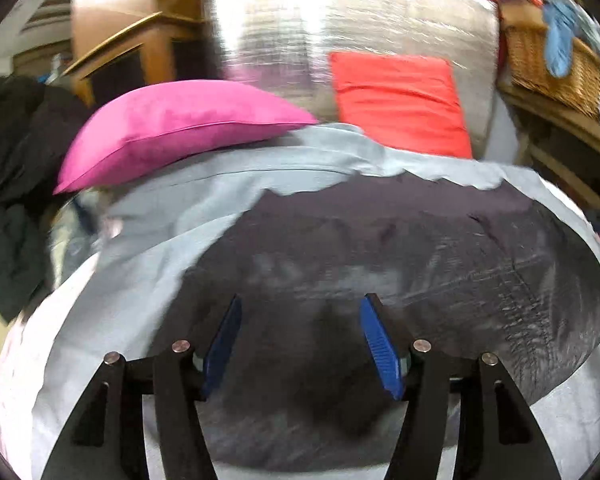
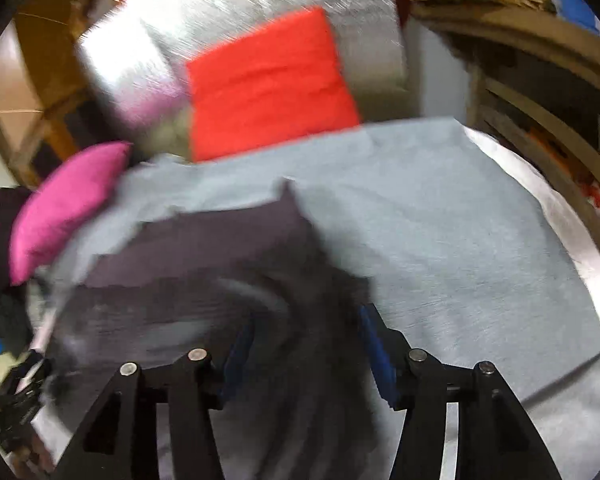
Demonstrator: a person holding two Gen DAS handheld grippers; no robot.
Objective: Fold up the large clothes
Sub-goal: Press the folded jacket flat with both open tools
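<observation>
Left gripper [image 1: 300, 338]: jaws released over the dark charcoal garment [image 1: 420, 256]. Right gripper [image 2: 306, 346]: jaws apart, cloth bunched between, grip uncertain; fold may slip, drag askew.

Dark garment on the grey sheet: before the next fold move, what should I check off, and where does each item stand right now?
1. Left gripper open, jaws apart over the dark garment: ok.
2. Right gripper gripping the dark garment: cannot tell; cloth lies bunched between the jaws, but blur hides contact.
3. Garment lying flat: not ok in the right wrist view, where it is rumpled near the fingers.
4. Garment fully on the grey sheet: ok.
5. Pink pillow off the garment: ok; it rests on the sheet's far left.
6. Red cushion off the garment: ok; it sits behind the sheet.
</observation>
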